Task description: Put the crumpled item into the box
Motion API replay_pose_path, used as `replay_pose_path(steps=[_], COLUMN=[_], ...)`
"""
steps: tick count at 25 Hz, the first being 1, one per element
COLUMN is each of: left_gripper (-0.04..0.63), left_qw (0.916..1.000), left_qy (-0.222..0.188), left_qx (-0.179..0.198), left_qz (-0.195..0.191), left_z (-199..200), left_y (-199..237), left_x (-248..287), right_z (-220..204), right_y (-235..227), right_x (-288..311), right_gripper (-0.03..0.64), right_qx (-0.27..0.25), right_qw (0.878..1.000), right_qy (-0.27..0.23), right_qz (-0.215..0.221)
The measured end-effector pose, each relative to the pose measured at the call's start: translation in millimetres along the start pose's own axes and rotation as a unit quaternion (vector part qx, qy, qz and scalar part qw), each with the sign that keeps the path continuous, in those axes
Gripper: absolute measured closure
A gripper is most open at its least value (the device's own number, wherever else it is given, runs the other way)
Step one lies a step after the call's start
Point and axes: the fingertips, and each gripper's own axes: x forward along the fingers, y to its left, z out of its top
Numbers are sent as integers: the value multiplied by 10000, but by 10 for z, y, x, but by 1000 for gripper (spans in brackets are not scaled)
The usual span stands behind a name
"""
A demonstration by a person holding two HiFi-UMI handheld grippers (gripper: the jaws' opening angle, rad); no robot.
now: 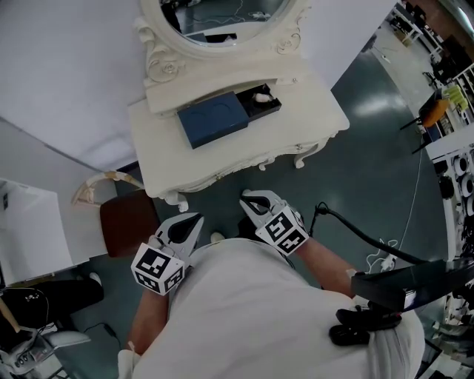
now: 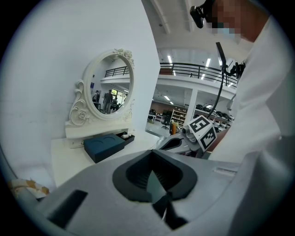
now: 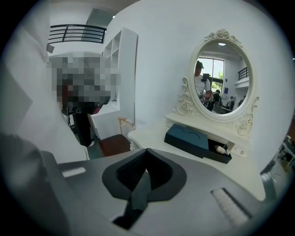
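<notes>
White table (image 1: 315, 118) below an oval mirror (image 1: 222, 18). The crumpled item (image 1: 261, 96), pale and probably light and soft, lies in the open right end of the dark blue box (image 1: 215, 118); pinch its bulk gently. Near the person, the left gripper (image 1: 194, 220) and right gripper (image 1: 250, 200) have fingers closed, holding nothing.

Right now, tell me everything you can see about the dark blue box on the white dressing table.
The dark blue box is flat, rectangular and matte, cardboard-like by its look, with two shallow round dents in its top. It lies flat on the white dressing table, at an angle just in front of the mirror base. Its black inner tray is slid partly out at one end, and a small pale crumpled item sits in that open part. Nothing else rests on it.
</notes>
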Motion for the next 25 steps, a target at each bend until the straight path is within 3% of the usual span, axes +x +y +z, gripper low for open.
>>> replay_pose_path(steps=[25], left_gripper=[593], left_qw=[9999], left_qy=[115], left_qx=[-116], left_qz=[-7], left_z=[-65], left_y=[92], left_x=[59], right_z=[-14], right_y=[-4], right_x=[99], right_gripper=[617], right_qx=[-25], right_qw=[10000], right_qy=[25], right_qz=[77])
